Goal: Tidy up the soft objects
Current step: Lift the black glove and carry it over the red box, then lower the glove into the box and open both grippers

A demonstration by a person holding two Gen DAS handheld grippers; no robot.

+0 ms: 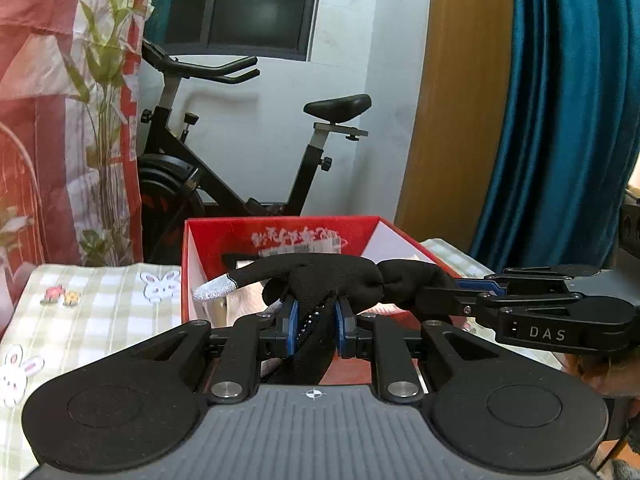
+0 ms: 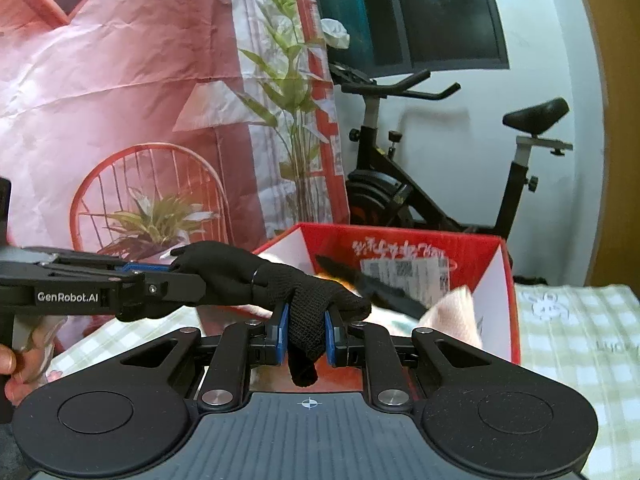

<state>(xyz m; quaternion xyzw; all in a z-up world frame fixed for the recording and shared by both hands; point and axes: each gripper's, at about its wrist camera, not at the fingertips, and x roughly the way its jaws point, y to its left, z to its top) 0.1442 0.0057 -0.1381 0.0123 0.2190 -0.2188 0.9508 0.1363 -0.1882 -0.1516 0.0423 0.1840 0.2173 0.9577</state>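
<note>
You hold a black knit glove (image 1: 332, 276) with silver fingertips stretched level above an open red box (image 1: 280, 232); pink cloth (image 2: 456, 312) lies inside the box.

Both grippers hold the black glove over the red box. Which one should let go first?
Probably the right gripper: it pinches only a short hanging end of the black glove. The left gripper clamps the glove's middle, nearly above the red box.

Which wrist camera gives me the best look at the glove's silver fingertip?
The left wrist view: the black glove, pinched by both the left claw and the right claw, sticks its silver fingertip out sideways over the red box. The right wrist view shows only black knit; no silver tip is visible.
</note>
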